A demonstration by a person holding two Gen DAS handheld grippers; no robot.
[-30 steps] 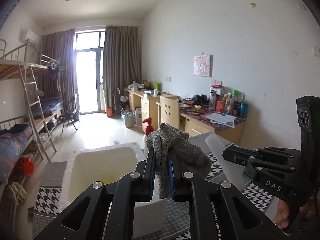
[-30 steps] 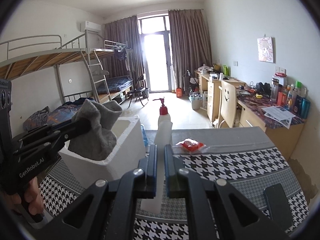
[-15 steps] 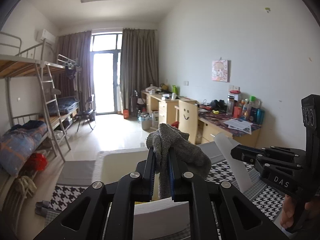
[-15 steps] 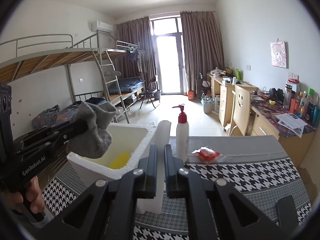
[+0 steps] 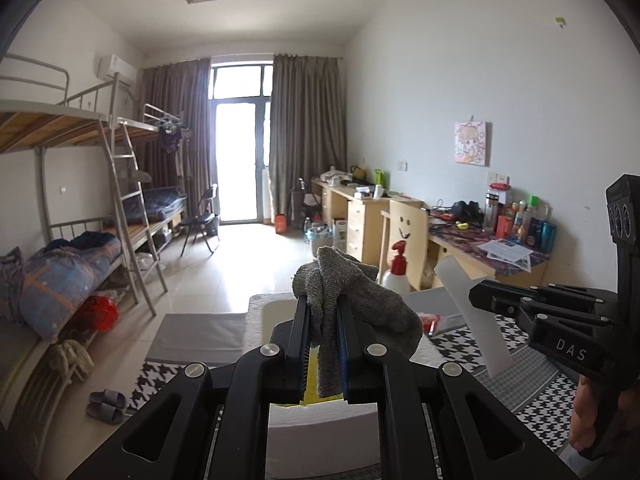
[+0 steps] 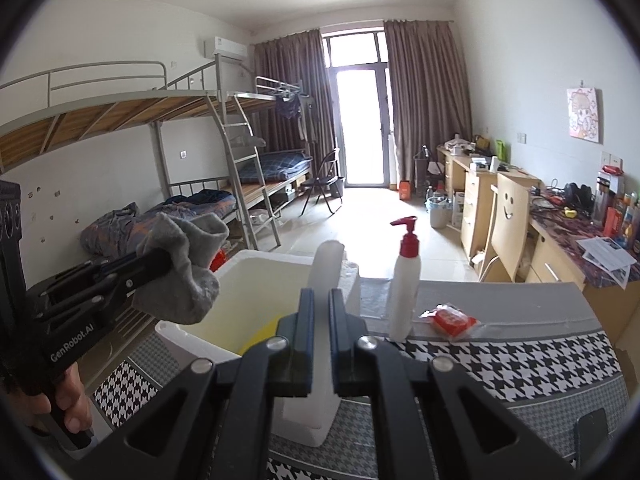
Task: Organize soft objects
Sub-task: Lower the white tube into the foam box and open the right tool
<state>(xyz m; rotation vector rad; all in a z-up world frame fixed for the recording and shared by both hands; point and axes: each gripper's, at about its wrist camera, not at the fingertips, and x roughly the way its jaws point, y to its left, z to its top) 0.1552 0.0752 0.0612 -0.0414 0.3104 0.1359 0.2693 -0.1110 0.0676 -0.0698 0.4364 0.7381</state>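
My left gripper (image 5: pixel 322 308) is shut on a grey sock (image 5: pixel 356 304) and holds it in the air over a white foam box (image 6: pixel 260 280). The same sock (image 6: pixel 184 264) hangs at the box's left rim in the right wrist view. My right gripper (image 6: pixel 319 300) is shut on a white translucent flat piece (image 6: pixel 320 320) that stands up between its fingers. That piece (image 5: pixel 472 312) also shows in the left wrist view. Something yellow (image 6: pixel 260 336) lies inside the box.
A white pump bottle with a red top (image 6: pixel 404 280) and a red packet (image 6: pixel 450 320) sit on the houndstooth-covered table (image 6: pixel 520 364). Bunk beds (image 6: pixel 120 140) stand to the left. Desks (image 6: pixel 560 240) line the right wall.
Both grippers have risen and tilted, so more of the box's inside shows. The sock stays in the left gripper and the white piece in the right.
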